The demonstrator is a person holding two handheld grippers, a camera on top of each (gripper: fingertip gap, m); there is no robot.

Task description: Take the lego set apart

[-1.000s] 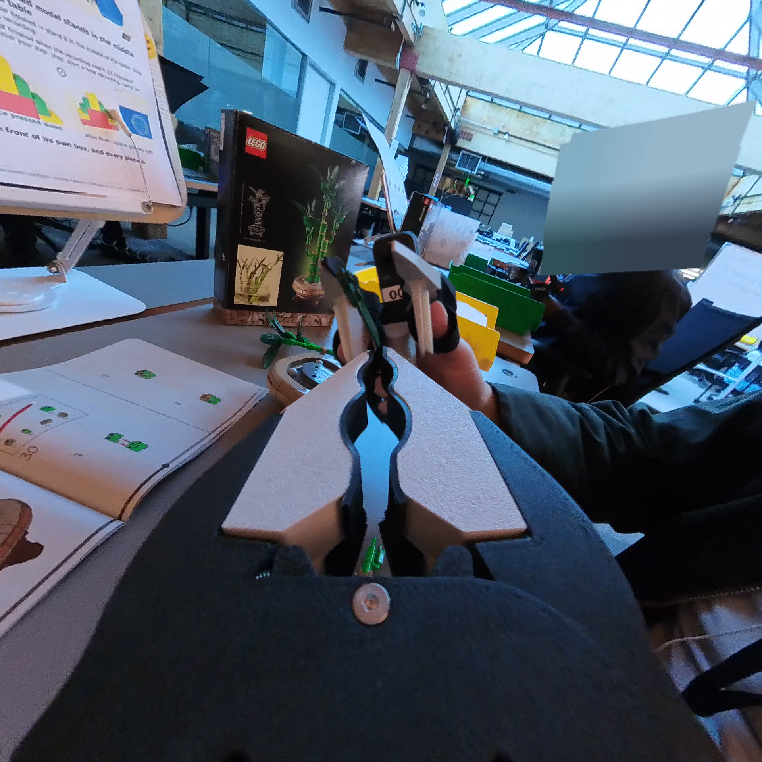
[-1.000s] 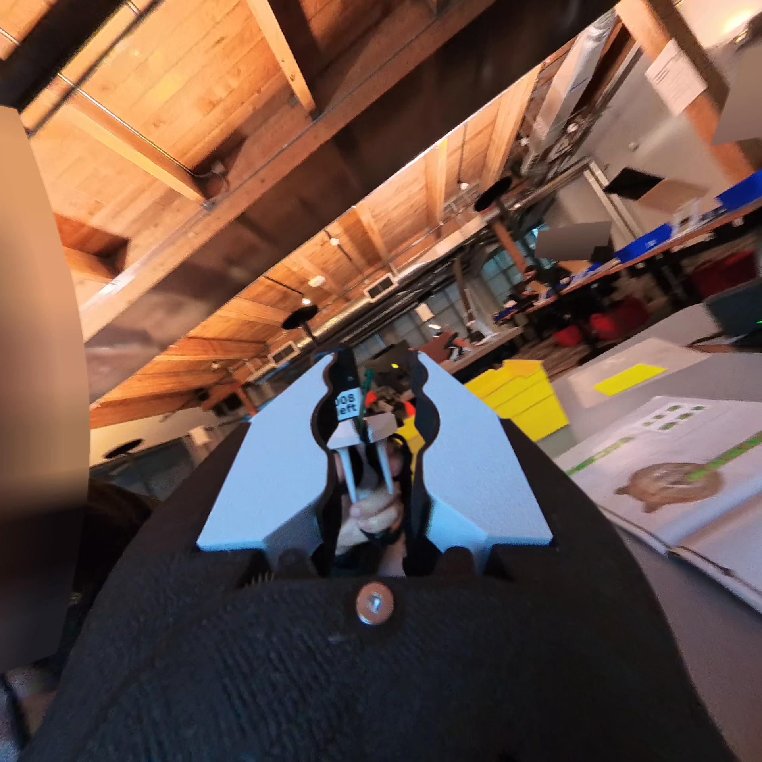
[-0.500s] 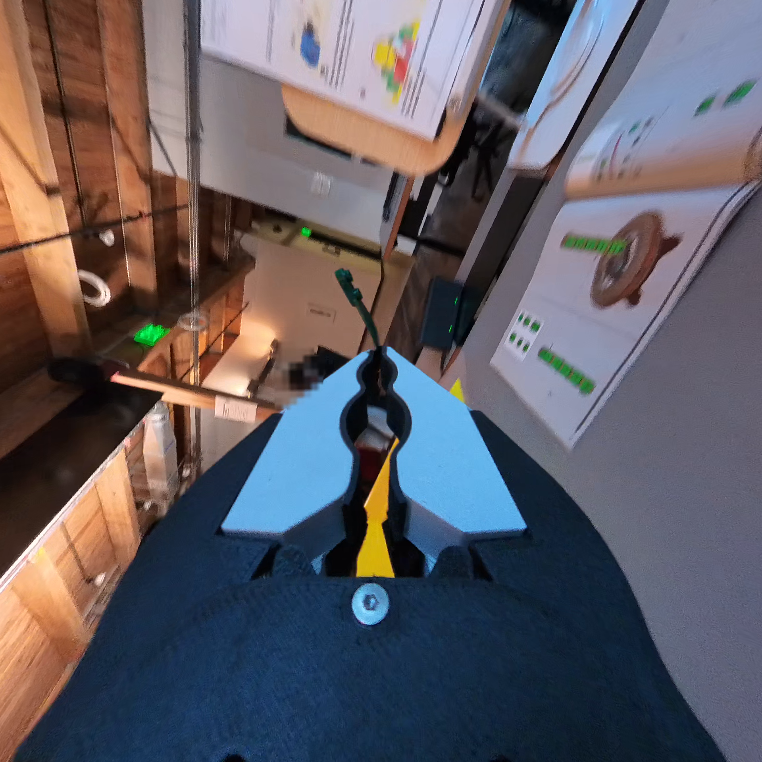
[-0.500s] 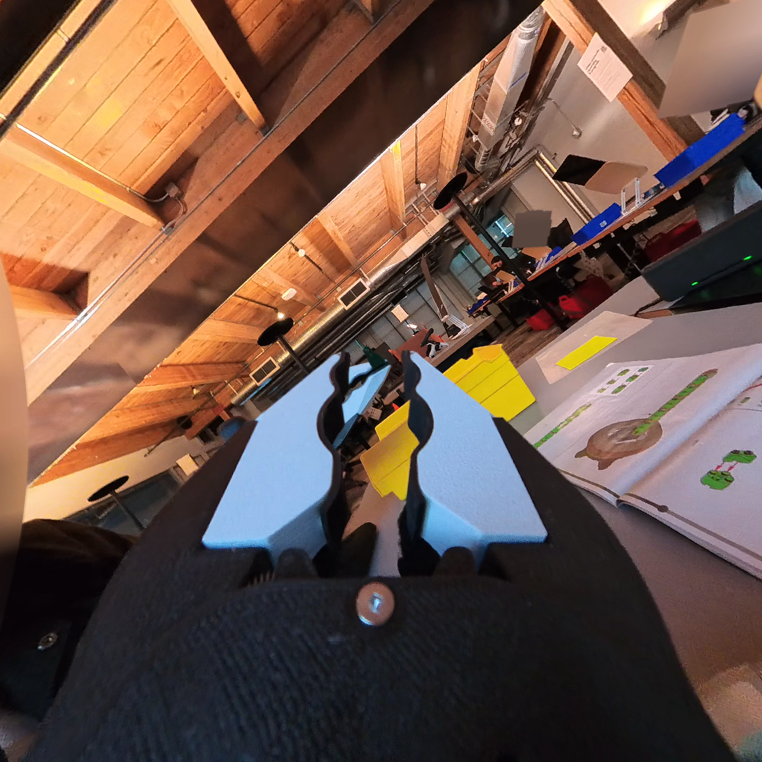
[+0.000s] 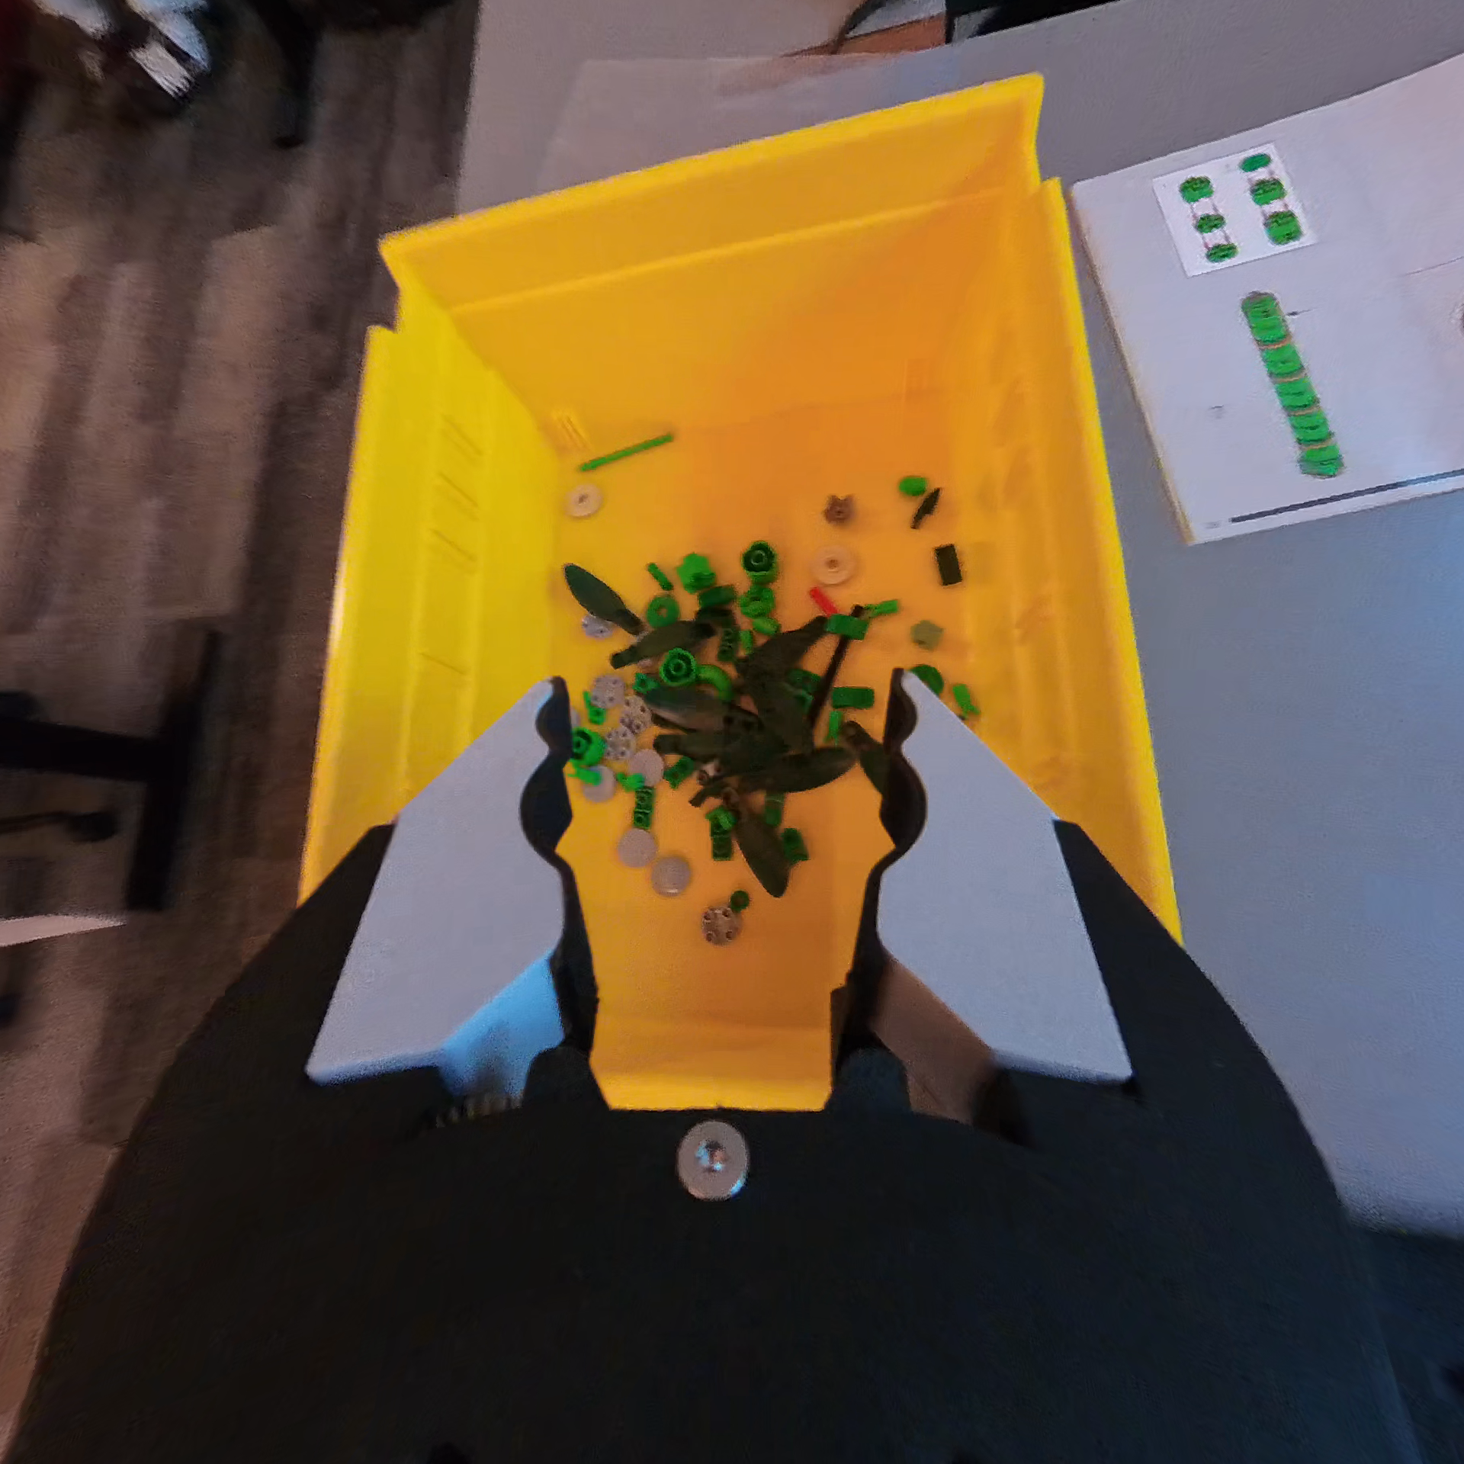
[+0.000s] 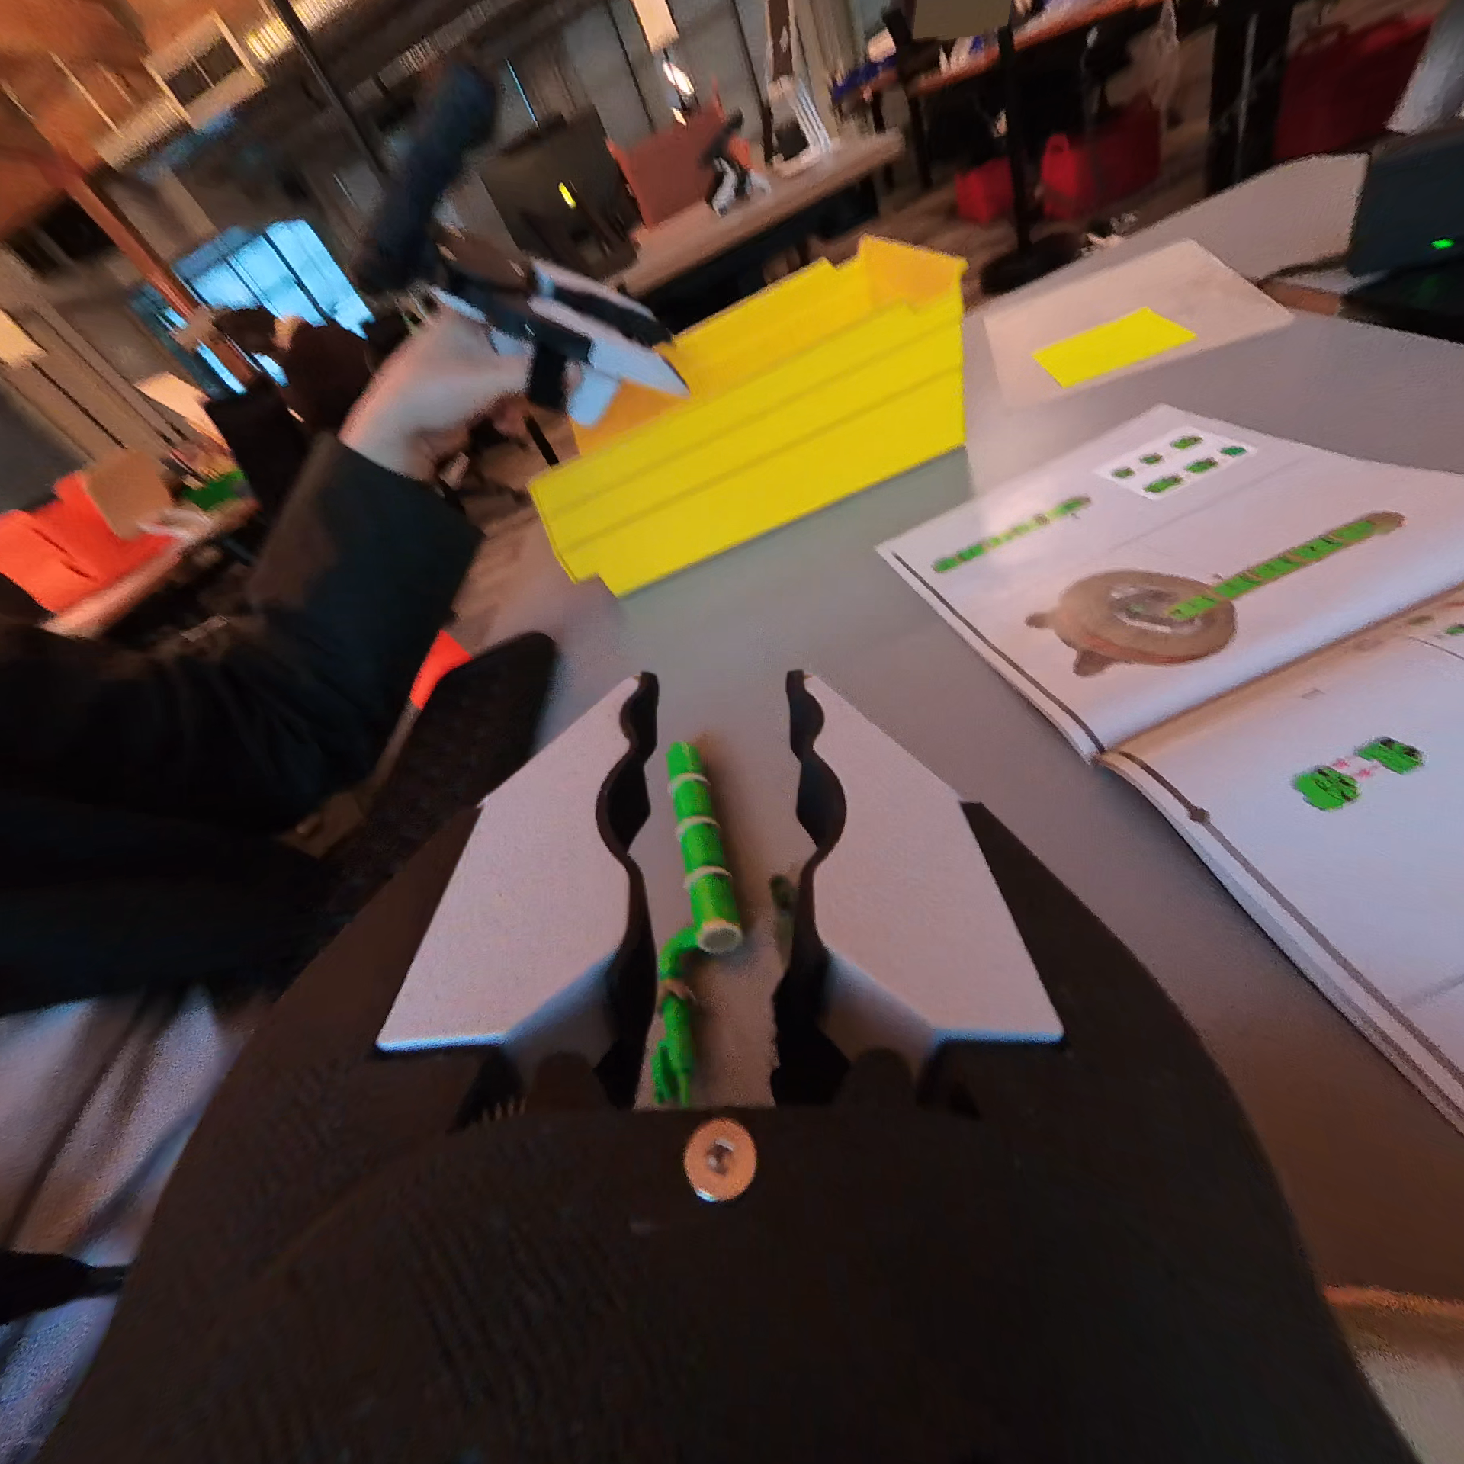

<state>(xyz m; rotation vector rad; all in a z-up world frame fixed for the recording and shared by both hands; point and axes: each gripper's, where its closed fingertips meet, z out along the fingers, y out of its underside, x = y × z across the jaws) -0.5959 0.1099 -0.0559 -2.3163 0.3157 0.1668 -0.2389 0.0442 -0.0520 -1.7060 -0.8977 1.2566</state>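
Since the left gripper (image 5: 725, 697) now hangs spread wide over the yellow bin (image 5: 792, 261), that dark stem's dropped among the loose green pieces (image 5: 737, 713). Right gripper (image 6: 721, 685), also spread, straddles the green bamboo stalk (image 6: 701, 848) on the near table (image 6: 990, 737), probably next.

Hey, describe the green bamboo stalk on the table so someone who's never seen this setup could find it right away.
Start at the grey table, on the near side of the yellow bin and left of the open instruction booklet. The bamboo stalk lies flat there, between the open fingers of the right hand-held gripper. It is the only bright green rod with pale rings, ending in a thinner curved green stem.
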